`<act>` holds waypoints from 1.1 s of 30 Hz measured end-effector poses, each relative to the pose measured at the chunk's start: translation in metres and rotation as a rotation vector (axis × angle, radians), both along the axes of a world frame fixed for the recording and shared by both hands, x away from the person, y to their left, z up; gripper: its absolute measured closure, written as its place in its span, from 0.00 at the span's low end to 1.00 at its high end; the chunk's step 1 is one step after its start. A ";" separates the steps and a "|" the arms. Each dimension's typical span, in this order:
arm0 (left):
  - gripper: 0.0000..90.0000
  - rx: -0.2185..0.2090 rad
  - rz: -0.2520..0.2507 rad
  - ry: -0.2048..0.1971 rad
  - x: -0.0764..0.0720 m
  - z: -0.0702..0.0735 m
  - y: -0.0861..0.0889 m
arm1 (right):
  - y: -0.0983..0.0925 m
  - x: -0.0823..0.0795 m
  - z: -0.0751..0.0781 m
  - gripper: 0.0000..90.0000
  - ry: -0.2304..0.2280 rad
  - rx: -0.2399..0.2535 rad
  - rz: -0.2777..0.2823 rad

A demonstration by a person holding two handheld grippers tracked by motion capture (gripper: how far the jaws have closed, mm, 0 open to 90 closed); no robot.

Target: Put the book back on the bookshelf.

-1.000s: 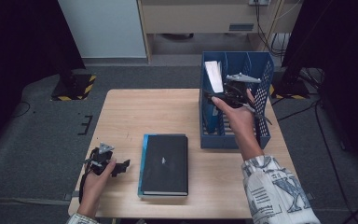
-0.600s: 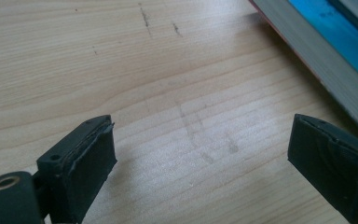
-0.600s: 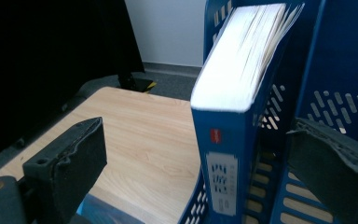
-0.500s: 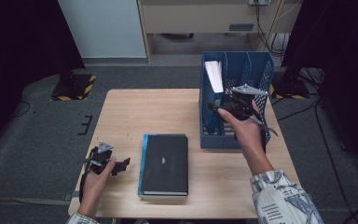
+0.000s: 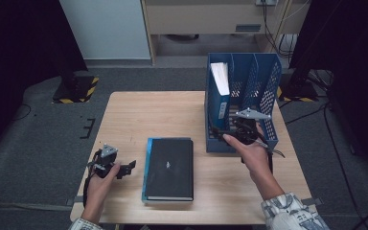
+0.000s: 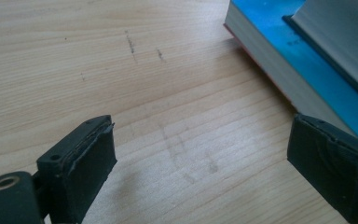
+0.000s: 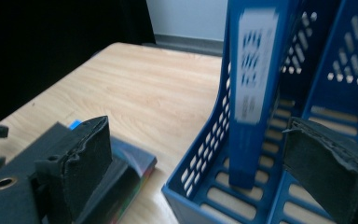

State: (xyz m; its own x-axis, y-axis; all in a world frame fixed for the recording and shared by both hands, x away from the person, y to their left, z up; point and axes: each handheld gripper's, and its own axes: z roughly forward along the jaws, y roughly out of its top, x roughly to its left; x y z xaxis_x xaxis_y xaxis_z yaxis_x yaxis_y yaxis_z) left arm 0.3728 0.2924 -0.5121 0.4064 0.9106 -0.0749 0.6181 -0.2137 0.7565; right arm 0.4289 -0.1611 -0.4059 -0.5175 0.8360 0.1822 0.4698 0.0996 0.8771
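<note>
A blue file rack [image 5: 269, 91] stands at the table's right side, with a blue book [image 5: 219, 98] upright in its left slot. A black book [image 5: 169, 165] lies flat on a blue book at the table's middle front. My right gripper [image 5: 226, 127] hovers low at the rack's front left corner, open. Its jaws have just narrowed a little and nothing is pressed between them. In the right gripper view [image 7: 196, 144] the upright book's spine [image 7: 254, 70] stands beyond the jaws. My left gripper [image 5: 129, 166] rests open just left of the flat books [image 6: 279, 70], with bare wood between its jaws [image 6: 200, 135].
The wooden table [image 5: 139, 120] is bare at its back left. A pale cabinet [image 5: 108, 28] and a desk with cables stand beyond the far edge. Black stands with yellow-striped feet [image 5: 76, 88] flank the table on the grey floor.
My right hand has come down from above the rack's slots to the rack's front left corner, nearer the person. The left hand and both flat books have stayed put.
</note>
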 end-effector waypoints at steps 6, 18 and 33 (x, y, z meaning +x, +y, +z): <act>0.09 -0.022 0.008 -0.031 -0.003 0.005 -0.001 | 0.013 -0.014 -0.027 0.13 0.025 -0.023 0.047; 0.10 -0.050 -0.019 -0.056 -0.007 0.011 -0.004 | 0.046 -0.046 -0.054 0.13 0.042 -0.017 0.141; 0.11 -0.160 -0.114 -0.100 -0.020 0.032 -0.027 | 0.080 -0.066 -0.076 0.08 0.086 -0.013 0.238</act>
State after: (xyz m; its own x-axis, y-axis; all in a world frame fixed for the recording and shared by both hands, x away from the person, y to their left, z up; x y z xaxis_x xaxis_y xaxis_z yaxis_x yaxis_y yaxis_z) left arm 0.3527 0.2655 -0.4804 0.5190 0.8379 -0.1693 0.5171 -0.1500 0.8427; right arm 0.3633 -0.0810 -0.4816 -0.6830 0.6952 0.2241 0.5045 0.2270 0.8330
